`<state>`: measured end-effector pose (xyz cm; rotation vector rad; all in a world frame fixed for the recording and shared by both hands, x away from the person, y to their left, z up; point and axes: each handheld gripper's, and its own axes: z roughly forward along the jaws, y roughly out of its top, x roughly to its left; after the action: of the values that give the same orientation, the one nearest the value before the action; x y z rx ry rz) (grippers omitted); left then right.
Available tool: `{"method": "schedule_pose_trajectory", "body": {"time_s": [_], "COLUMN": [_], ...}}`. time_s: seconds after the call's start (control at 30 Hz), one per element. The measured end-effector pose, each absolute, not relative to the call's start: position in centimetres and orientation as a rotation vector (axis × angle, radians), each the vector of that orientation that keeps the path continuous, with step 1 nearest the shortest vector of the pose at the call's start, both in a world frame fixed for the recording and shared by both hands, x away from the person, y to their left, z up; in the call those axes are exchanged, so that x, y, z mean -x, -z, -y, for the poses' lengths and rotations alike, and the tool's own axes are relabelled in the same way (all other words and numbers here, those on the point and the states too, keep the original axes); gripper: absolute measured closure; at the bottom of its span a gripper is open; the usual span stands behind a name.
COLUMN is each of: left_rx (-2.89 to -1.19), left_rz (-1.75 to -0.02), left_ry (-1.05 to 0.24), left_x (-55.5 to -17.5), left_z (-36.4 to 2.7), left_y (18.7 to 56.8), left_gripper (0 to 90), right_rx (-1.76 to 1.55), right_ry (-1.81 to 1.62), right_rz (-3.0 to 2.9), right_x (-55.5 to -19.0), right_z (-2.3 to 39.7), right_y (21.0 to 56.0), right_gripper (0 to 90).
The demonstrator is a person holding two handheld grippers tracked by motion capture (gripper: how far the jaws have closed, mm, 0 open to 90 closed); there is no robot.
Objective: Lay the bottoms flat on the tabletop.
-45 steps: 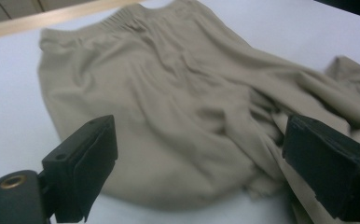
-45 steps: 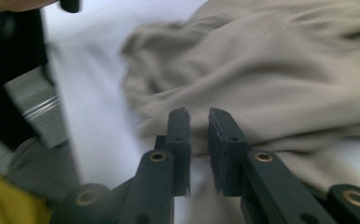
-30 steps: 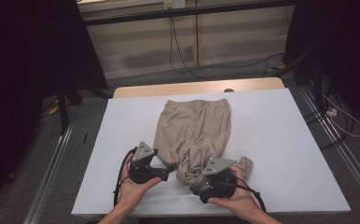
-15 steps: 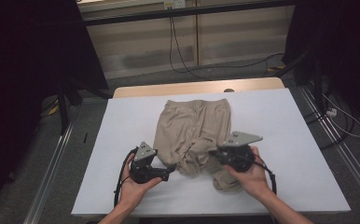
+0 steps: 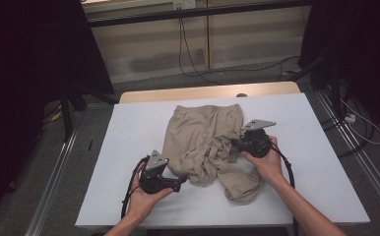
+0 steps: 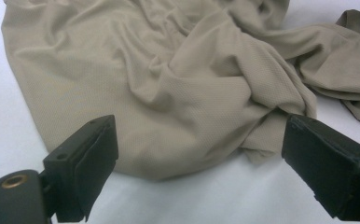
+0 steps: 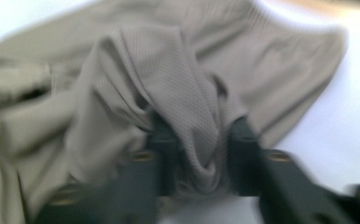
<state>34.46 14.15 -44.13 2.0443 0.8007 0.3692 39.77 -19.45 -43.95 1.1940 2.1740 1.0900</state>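
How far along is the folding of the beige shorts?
Early. Done: the beige shorts lie on the white table, waistband at the far side. In hand: right gripper, jaws just reopening, has a bunched fold between them. Left gripper is open at the near hem. Left: flattening and folding.

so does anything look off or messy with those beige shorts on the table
Yes. The beige shorts lie crumpled, not flat: the near half is bunched into folds, one leg twisted toward the table's front edge. The right gripper has a fold between its jaws, lifting it.
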Motion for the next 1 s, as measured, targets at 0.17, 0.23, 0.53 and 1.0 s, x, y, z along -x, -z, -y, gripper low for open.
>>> {"method": "schedule_pose_trajectory", "body": {"time_s": [0.17, 0.23, 0.53, 1.0], "left_rx": [-2.047, -2.058, -2.121, -2.264], "left_rz": [-0.793, -0.803, -0.635, -0.605], "left_ry": [-0.391, -0.377, -0.229, -0.288], "left_x": [-34.1, -33.9, -32.1, -32.5], "left_z": [-14.1, -14.1, -12.4, -9.7], "left_y": [44.0, 43.9, 44.0, 45.9], "left_gripper": [12.8, 16.7, 46.8, 32.8], "right_rx": [-1.195, -1.188, -1.017, -1.068], "right_ry": [-1.118, -1.148, -1.180, -1.097], "right_rz": [-2.172, -2.146, -2.334, -2.175], "right_x": [-37.2, -35.6, -28.4, -30.8], "right_z": [20.3, 20.6, 19.0, 21.2], "right_y": [43.4, 42.7, 43.6, 43.1], "right_gripper": [42.7, 38.6, 29.6, 84.6]}}
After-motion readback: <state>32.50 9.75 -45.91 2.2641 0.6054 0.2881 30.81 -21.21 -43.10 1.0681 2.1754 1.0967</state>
